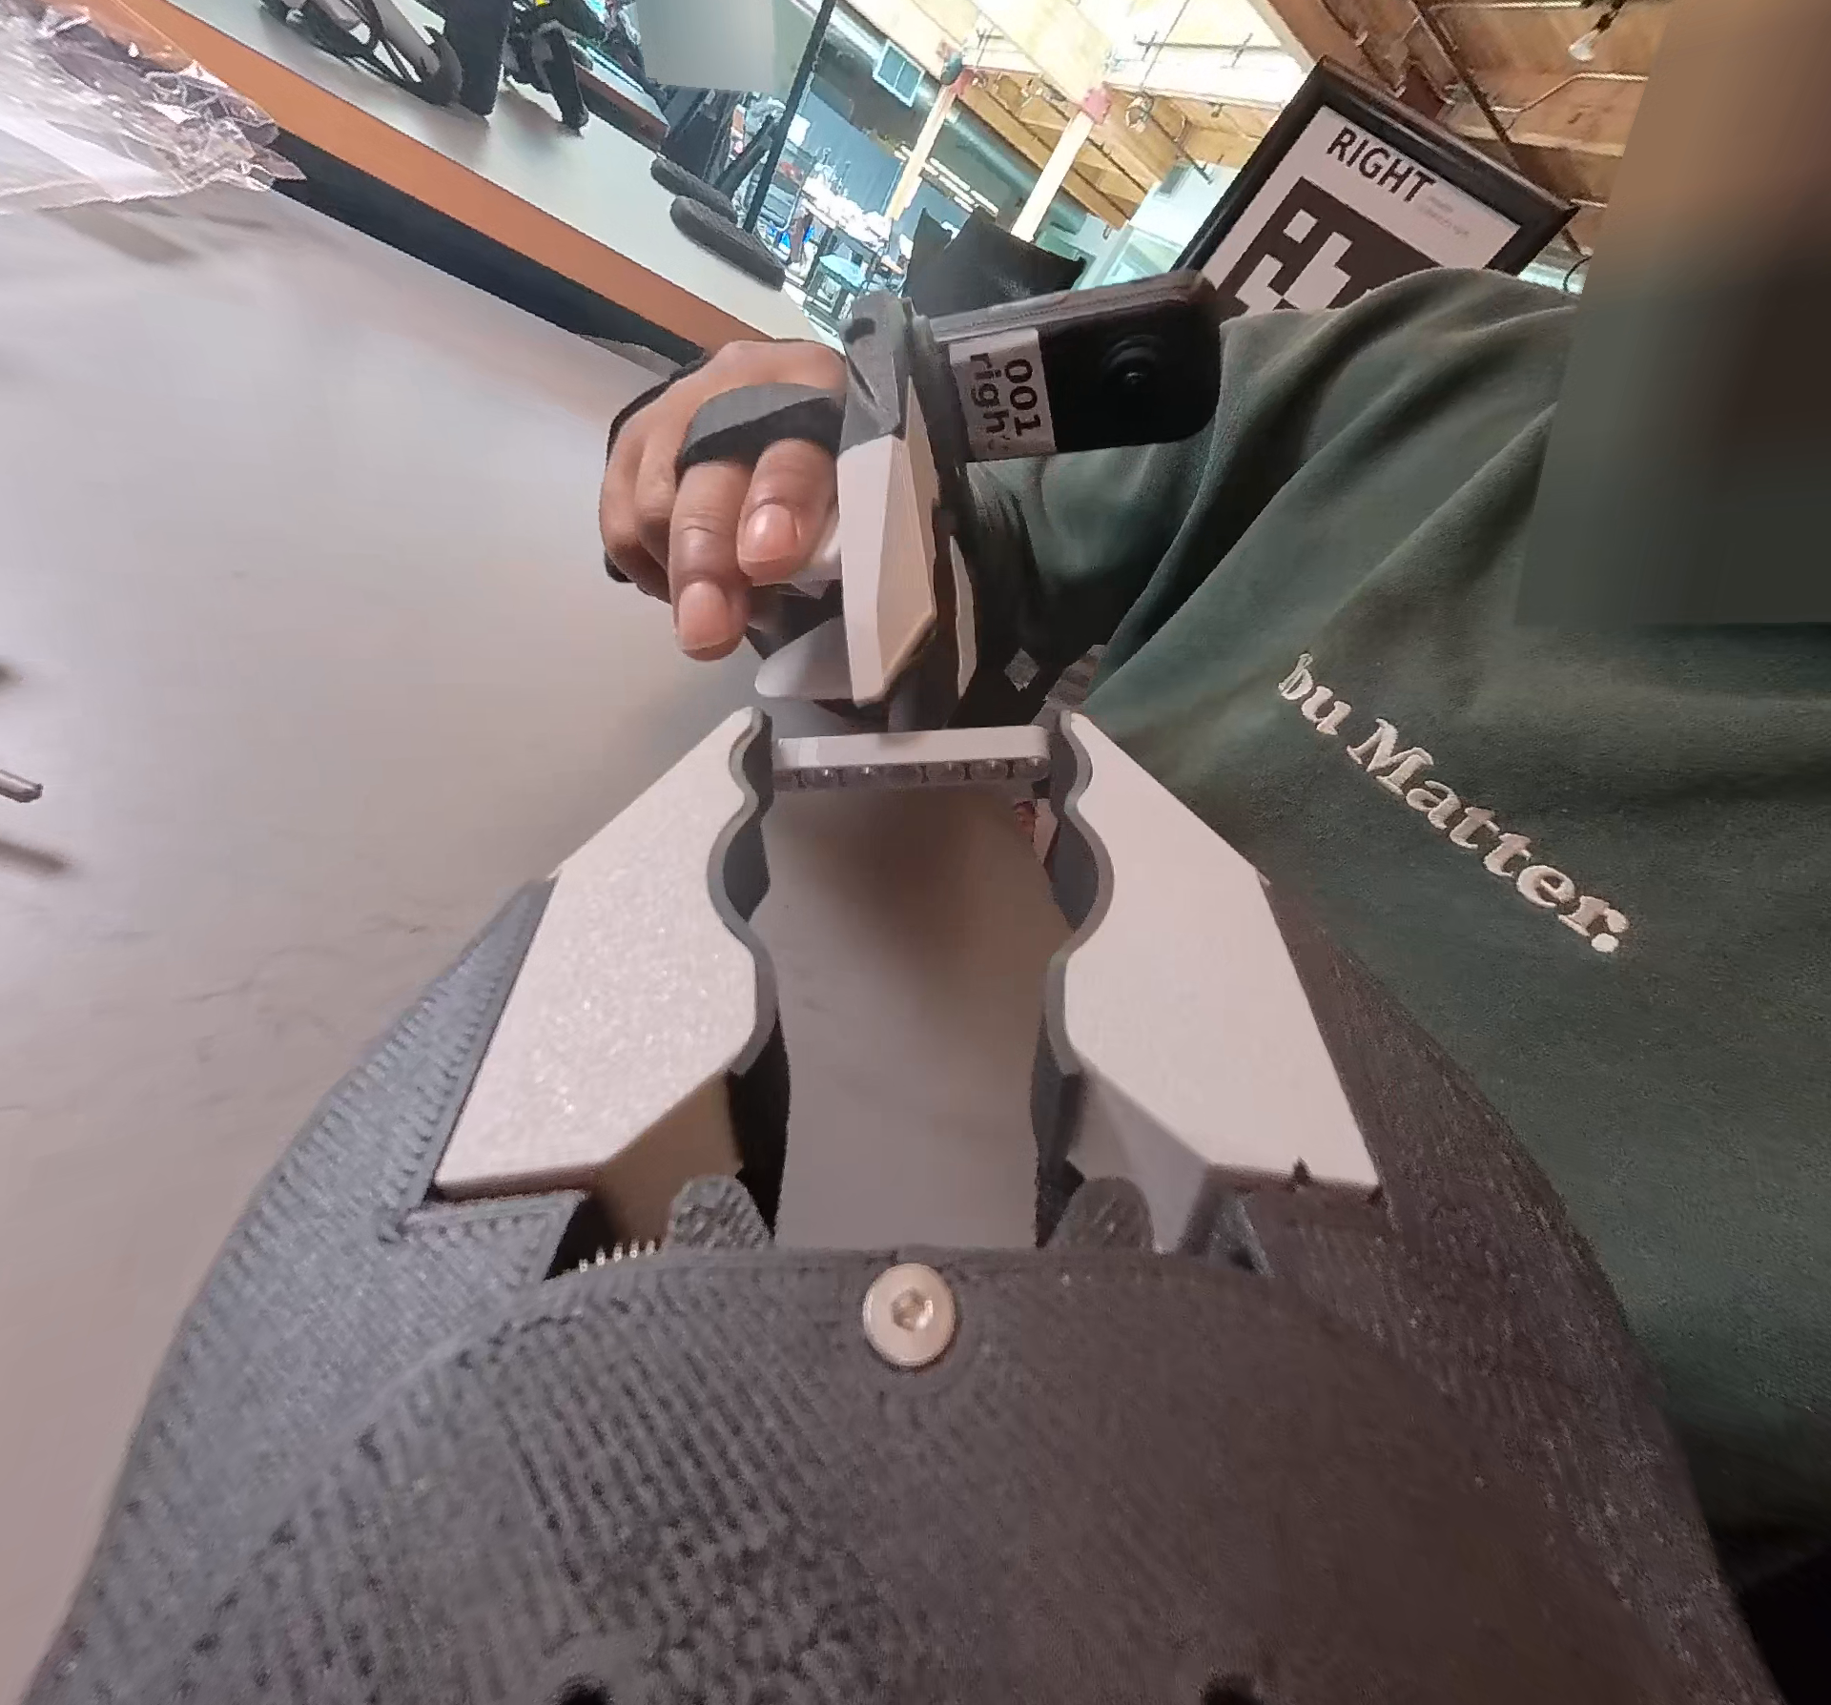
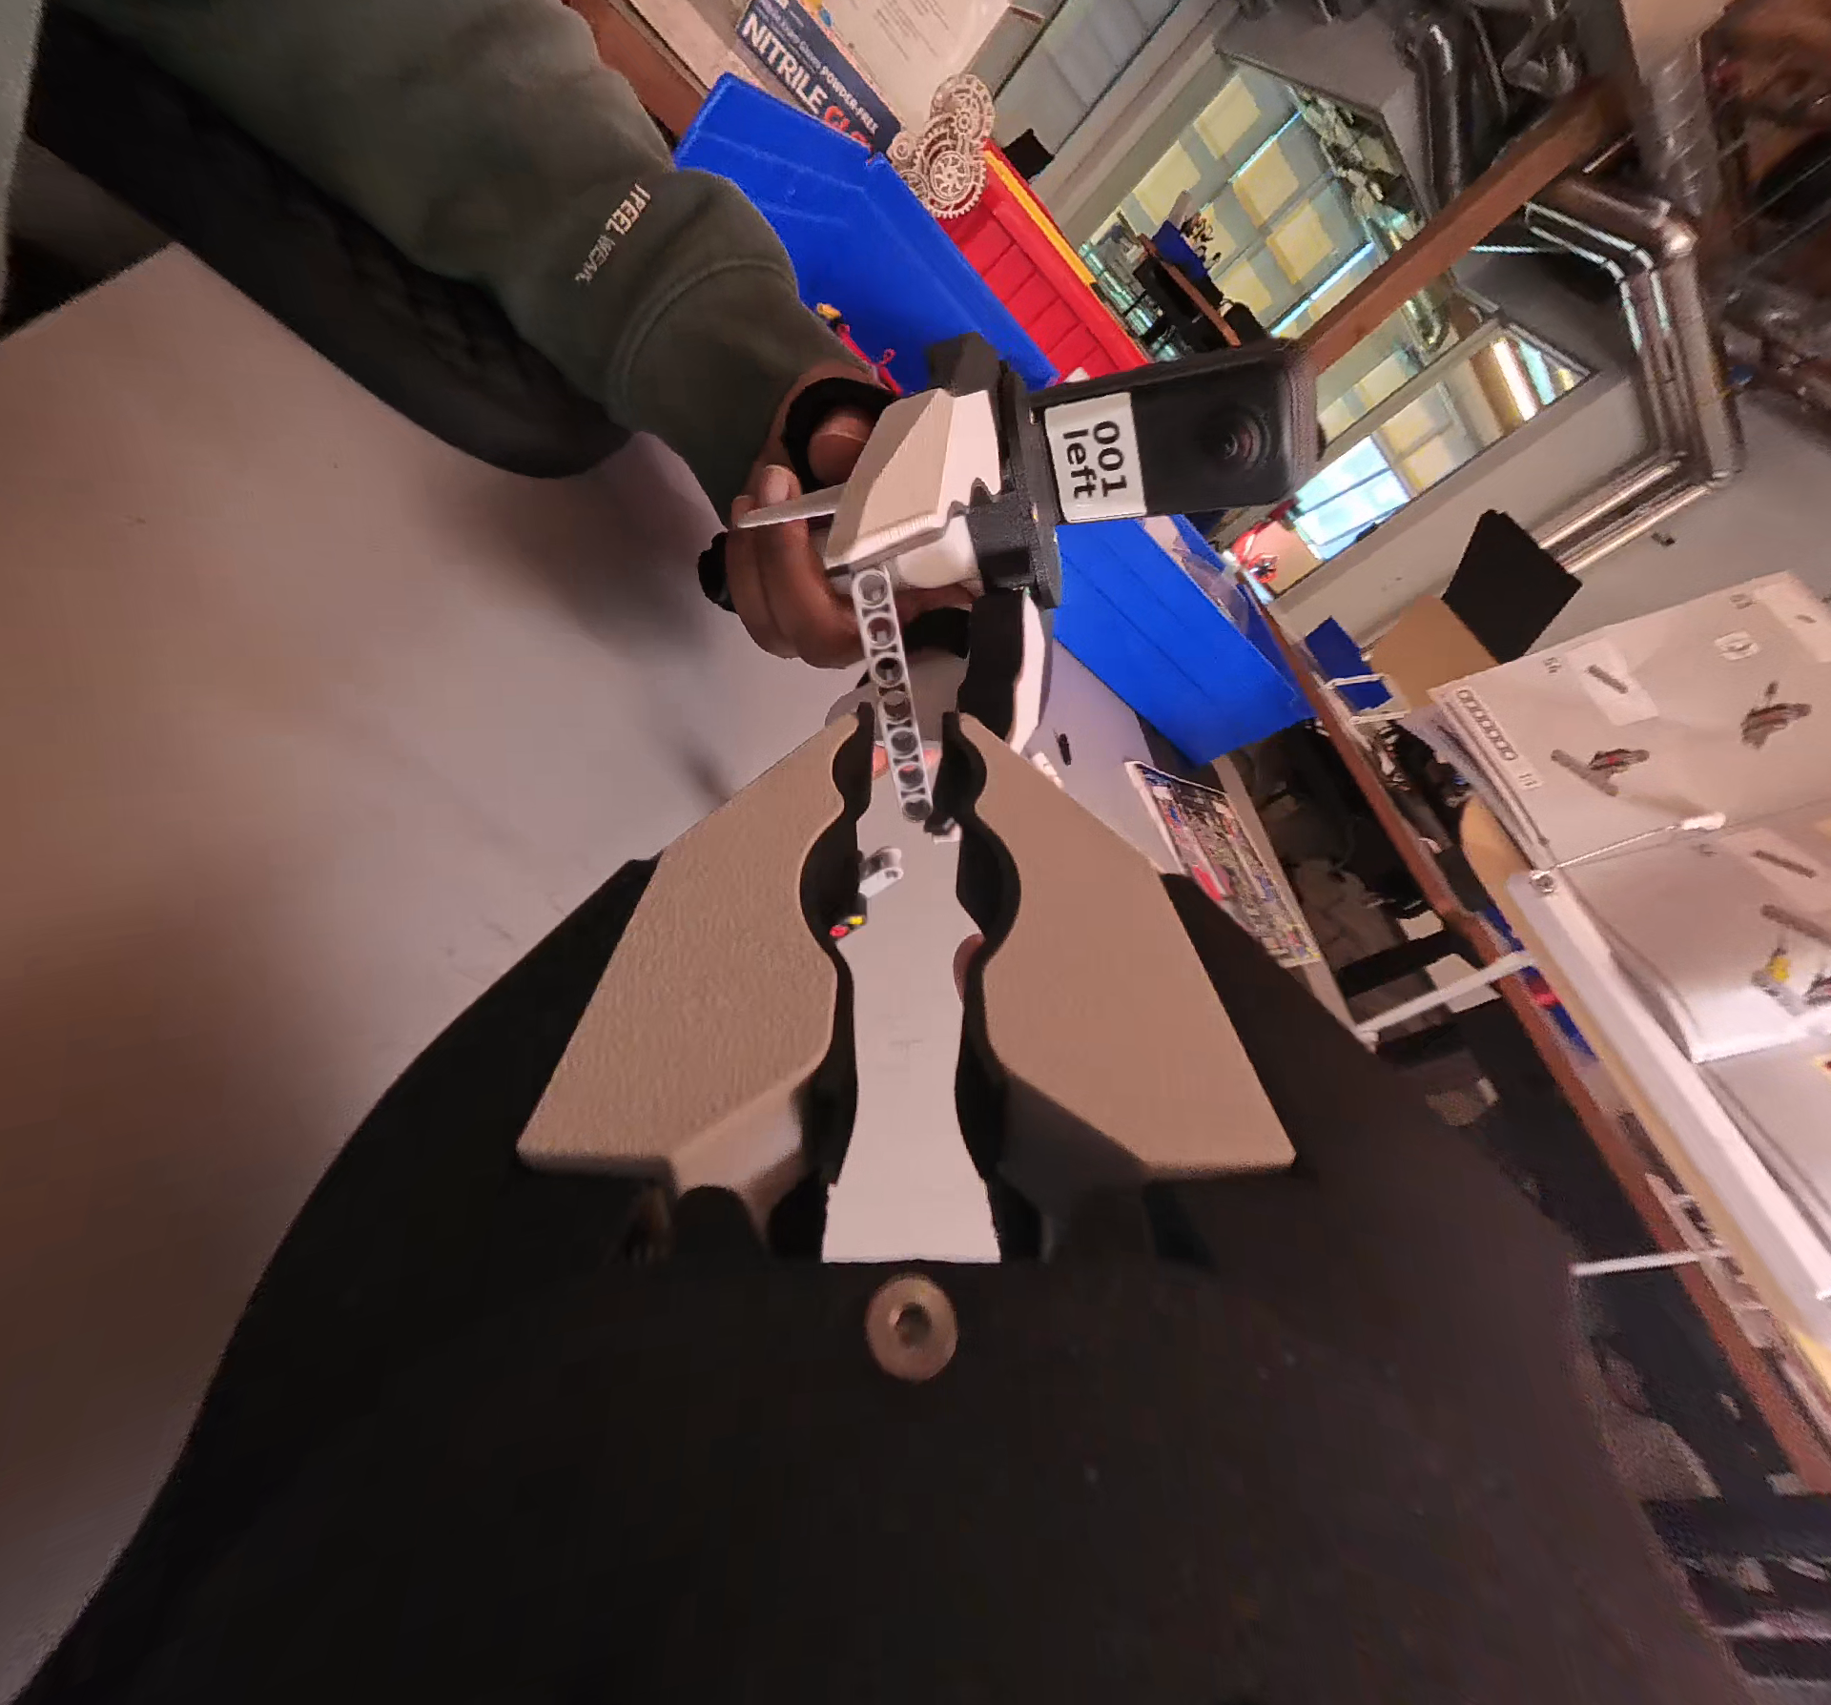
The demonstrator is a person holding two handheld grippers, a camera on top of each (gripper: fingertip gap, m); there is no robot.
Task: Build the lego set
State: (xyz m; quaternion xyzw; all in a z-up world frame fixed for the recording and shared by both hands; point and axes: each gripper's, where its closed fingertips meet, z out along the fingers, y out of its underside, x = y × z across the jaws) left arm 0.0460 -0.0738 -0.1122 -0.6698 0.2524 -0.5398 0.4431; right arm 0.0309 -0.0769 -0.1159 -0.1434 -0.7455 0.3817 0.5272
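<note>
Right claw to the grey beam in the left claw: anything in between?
Nothing visible. The grey beam, held end to end by the left claw, reaches in between the open fingers of the right claw, with a gap on each side. Small loose parts lie behind it on the table.

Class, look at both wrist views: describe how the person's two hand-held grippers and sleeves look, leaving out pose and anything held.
Each hand-held gripper has pale grey angular fingers with dark wavy inner edges on a black ribbed body. Each carries a black camera bearing a white label. The person wears a dark green sweatshirt with pale lettering and black finger straps.
</note>
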